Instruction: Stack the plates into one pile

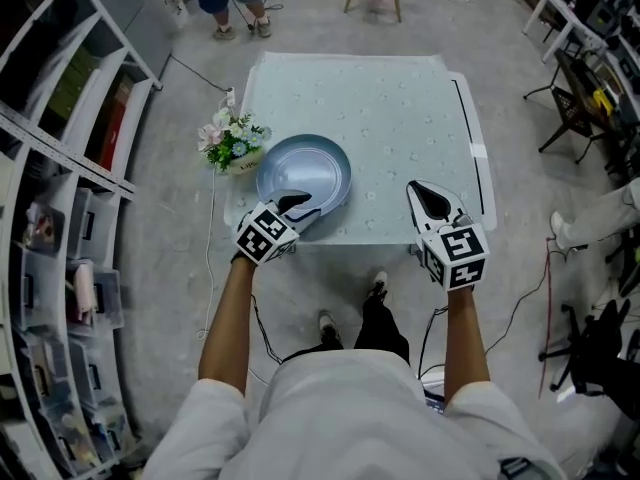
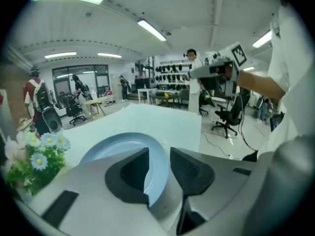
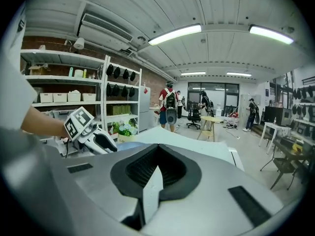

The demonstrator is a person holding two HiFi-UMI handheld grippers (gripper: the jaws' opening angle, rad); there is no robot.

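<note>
1. On the pale, cloth-covered table (image 1: 400,108), toward its 8 o'clock corner, lies the blue plate (image 1: 305,171). Whether other plates sit under it I cannot tell.
2. At the plate's 10 o'clock, just beside it, stands a small bunch of flowers (image 1: 232,140).
3. At the plate's 6 o'clock rim sits the left gripper (image 1: 298,206), its jaws standing wide. The left gripper view shows the plate's near rim in the gap between them, and neither pad presses on it.
4. At the plate's 3 o'clock, well apart from it, the right gripper (image 1: 432,198) hangs over the table's near edge. Its jaws are closed together with nothing between them.
5. At the table's 9 o'clock, across a strip of floor, runs a rack of shelves (image 1: 60,168).
</note>
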